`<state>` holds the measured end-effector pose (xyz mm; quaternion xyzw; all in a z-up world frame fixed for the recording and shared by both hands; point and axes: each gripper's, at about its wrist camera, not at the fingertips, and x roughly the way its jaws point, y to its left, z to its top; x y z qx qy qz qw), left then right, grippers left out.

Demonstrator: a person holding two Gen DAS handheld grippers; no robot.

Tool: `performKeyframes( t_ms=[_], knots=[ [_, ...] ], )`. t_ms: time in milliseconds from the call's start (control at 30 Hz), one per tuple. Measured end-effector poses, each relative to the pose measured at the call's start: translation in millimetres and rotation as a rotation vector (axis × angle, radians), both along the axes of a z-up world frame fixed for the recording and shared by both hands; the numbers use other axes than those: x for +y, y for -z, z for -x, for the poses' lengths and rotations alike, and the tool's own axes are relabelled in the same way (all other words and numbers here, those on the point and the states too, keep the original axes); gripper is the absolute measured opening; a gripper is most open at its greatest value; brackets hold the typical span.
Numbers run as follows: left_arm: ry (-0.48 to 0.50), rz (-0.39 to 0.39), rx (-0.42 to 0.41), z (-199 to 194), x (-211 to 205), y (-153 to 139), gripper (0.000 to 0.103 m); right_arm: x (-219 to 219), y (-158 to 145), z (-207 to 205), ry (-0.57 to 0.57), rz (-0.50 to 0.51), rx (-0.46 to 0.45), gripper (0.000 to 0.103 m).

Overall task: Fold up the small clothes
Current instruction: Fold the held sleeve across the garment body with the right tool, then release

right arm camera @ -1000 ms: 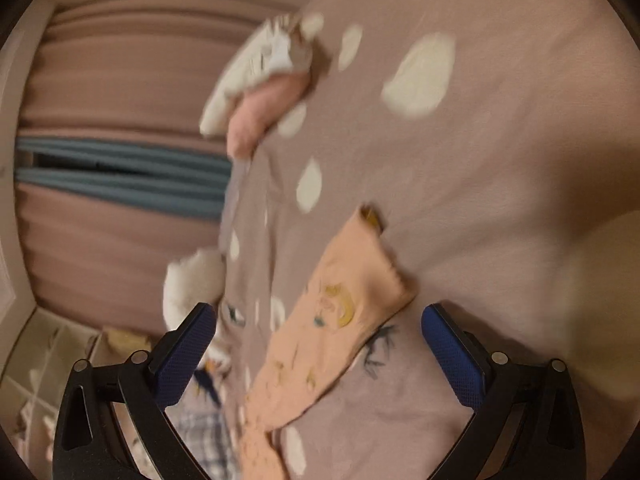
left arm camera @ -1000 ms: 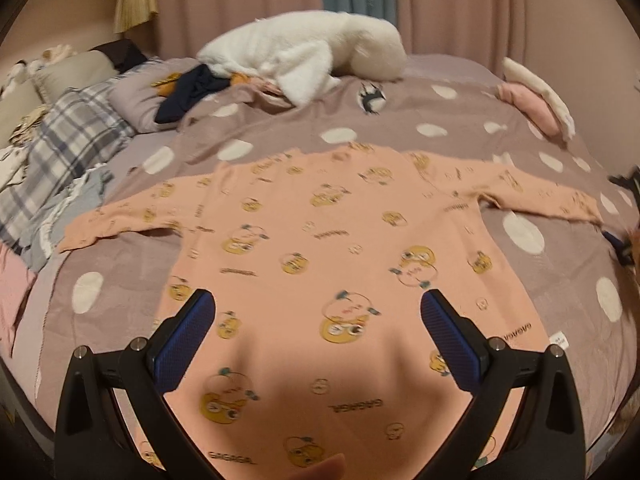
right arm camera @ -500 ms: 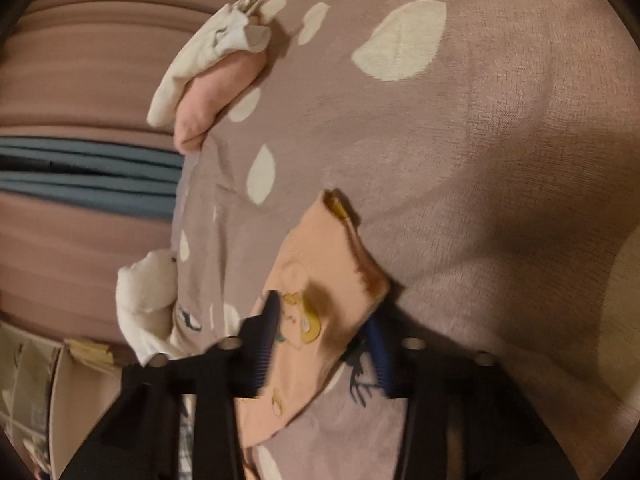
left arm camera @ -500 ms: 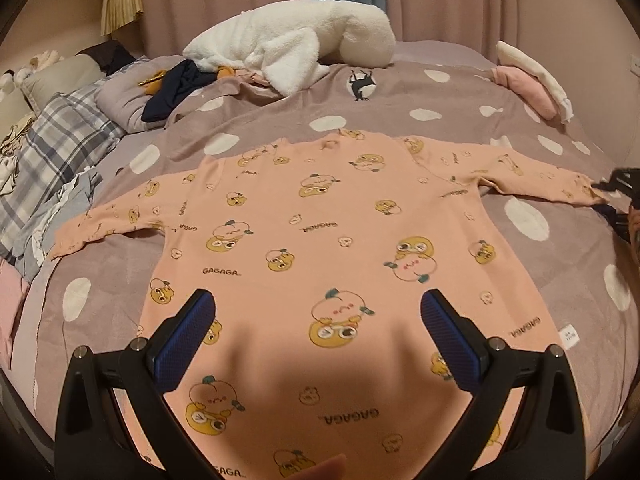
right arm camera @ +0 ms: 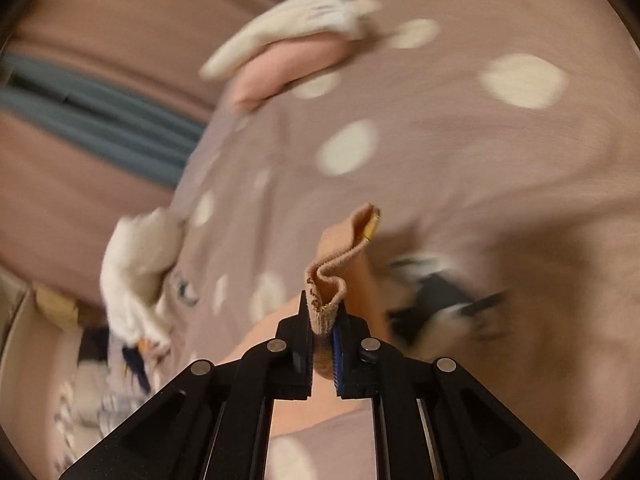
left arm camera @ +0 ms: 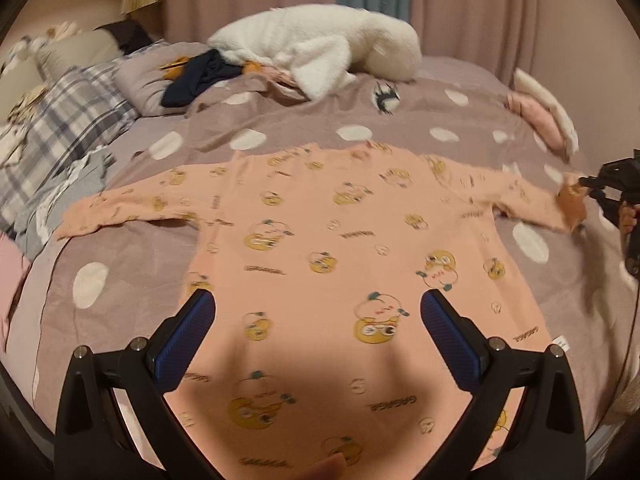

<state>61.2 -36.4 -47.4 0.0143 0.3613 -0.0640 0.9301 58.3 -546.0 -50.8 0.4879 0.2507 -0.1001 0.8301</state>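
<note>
A small peach long-sleeved top (left arm camera: 340,248) with yellow cartoon prints lies flat on the bed, both sleeves spread out. My left gripper (left arm camera: 318,320) is open and hovers above the lower part of the top. My right gripper (right arm camera: 323,328) is shut on the cuff of the right sleeve (right arm camera: 340,256) and holds it lifted off the bedcover. In the left wrist view the right gripper (left arm camera: 596,186) shows at the far right, at the sleeve end (left arm camera: 568,204).
The bed has a mauve cover with white dots (left arm camera: 120,280). A white fluffy garment (left arm camera: 320,52), a dark garment (left arm camera: 196,76) and plaid bedding (left arm camera: 60,128) lie at the far side. Folded pink and white cloths (left arm camera: 544,116) sit at the right edge.
My right gripper closed on the right sleeve cuff and lifted it off the cover. My left gripper stayed open above the top, its view shifting slightly.
</note>
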Motion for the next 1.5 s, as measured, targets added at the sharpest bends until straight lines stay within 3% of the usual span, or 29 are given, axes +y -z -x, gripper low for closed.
performKeyframes(
  t_ms=[167, 367, 567, 700, 800, 867, 1000, 1067, 1233, 1367, 1433, 1500],
  knots=[
    [-0.064, 0.040, -0.014, 12, 40, -16, 0.103, 79, -43, -41, -0.146, 0.098, -0.014, 0.010],
    [-0.212, -0.041, -0.070, 22, 100, -25, 0.103, 224, -68, -113, -0.400, 0.142, -0.028, 0.010],
    [-0.323, 0.066, -0.045, 29, 173, -30, 0.103, 383, -41, -161, -0.636, 0.213, 0.040, 0.010],
    [-0.389, 0.094, -0.073, 35, 200, -35, 0.103, 440, -5, -174, -0.700, 0.214, 0.136, 0.010],
    [-0.406, 0.137, -0.067, 35, 213, -35, 0.103, 453, 15, -172, -0.722, 0.204, 0.204, 0.011],
    [-0.407, 0.155, -0.056, 33, 219, -33, 0.103, 455, 18, -172, -0.723, 0.176, 0.220, 0.020],
    [-0.418, 0.133, -0.040, 30, 222, -30, 0.103, 451, 0, -171, -0.777, 0.078, 0.144, 0.050],
    [-0.426, 0.123, -0.041, 31, 225, -29, 0.103, 451, -10, -166, -0.807, 0.053, 0.101, 0.051],
    [-0.422, 0.140, -0.057, 36, 234, -31, 0.103, 464, -25, -150, -0.869, 0.106, 0.080, 0.052],
    [-0.431, 0.153, -0.069, 34, 241, -29, 0.103, 453, -24, -109, -0.895, 0.181, 0.122, 0.057],
    [-0.438, 0.182, -0.047, 30, 245, -25, 0.103, 442, -25, -76, -0.855, 0.271, 0.122, 0.071],
    [-0.444, 0.225, -0.003, 26, 247, -21, 0.103, 419, -22, -32, -0.806, 0.273, 0.061, 0.086]
  ],
)
